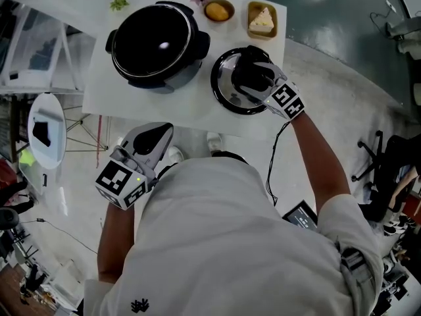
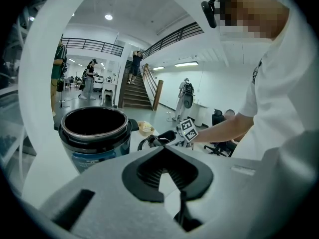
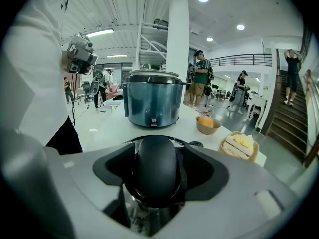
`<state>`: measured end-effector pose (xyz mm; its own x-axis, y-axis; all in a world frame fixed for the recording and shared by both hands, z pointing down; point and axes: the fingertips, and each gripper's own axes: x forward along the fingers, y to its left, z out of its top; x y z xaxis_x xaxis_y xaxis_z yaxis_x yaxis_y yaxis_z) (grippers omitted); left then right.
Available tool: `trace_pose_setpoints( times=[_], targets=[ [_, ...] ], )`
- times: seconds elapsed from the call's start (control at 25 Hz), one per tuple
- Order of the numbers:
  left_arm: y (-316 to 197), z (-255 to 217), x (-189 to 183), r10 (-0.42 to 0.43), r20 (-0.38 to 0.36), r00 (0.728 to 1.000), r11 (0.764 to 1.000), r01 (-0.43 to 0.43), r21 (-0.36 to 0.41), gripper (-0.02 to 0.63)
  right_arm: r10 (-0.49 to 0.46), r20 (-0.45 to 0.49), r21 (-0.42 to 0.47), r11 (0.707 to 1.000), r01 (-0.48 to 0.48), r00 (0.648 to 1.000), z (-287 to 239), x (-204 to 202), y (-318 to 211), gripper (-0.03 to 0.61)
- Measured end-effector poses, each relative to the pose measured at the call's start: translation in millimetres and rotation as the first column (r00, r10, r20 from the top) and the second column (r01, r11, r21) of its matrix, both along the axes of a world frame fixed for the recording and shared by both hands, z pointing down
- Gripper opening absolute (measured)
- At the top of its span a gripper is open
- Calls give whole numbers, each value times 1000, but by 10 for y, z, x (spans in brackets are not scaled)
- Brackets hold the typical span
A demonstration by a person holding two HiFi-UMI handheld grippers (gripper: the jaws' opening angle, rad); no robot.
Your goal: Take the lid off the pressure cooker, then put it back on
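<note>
Lid on the surface right of the pressure cooker; right gripper jaws open around its knob, left gripper jaws closed, empty

The person's left gripper hangs short of the table's near edge, close against the body, tilted down a little. Its jaws are together with nothing between them. The left forearm is tucked back alongside the torso, elbow bent. The right arm reaches forward, nearly straight, over the table's near right corner. The right gripper slopes down there, its marker cube facing up. Its jaws stand wide apart on either side of the lid's knob, without pressing on it.
</note>
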<state>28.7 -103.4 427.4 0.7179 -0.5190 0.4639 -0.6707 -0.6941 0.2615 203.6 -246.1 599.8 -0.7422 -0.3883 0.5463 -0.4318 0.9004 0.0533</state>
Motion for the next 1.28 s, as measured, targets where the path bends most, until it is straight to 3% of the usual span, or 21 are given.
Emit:
trace_pose_setpoints(
  times=[0.6, 1.28],
  targets=[
    [60, 18, 19, 20, -11, 1000, 1000, -20, 2, 6, 24, 12, 36, 999, -24, 1000, -232, 101, 40, 325],
    [78, 48, 15, -18, 7, 1000, 1000, 18, -4, 6, -35, -21, -27, 999, 35, 999, 178, -78, -34, 331]
  ],
)
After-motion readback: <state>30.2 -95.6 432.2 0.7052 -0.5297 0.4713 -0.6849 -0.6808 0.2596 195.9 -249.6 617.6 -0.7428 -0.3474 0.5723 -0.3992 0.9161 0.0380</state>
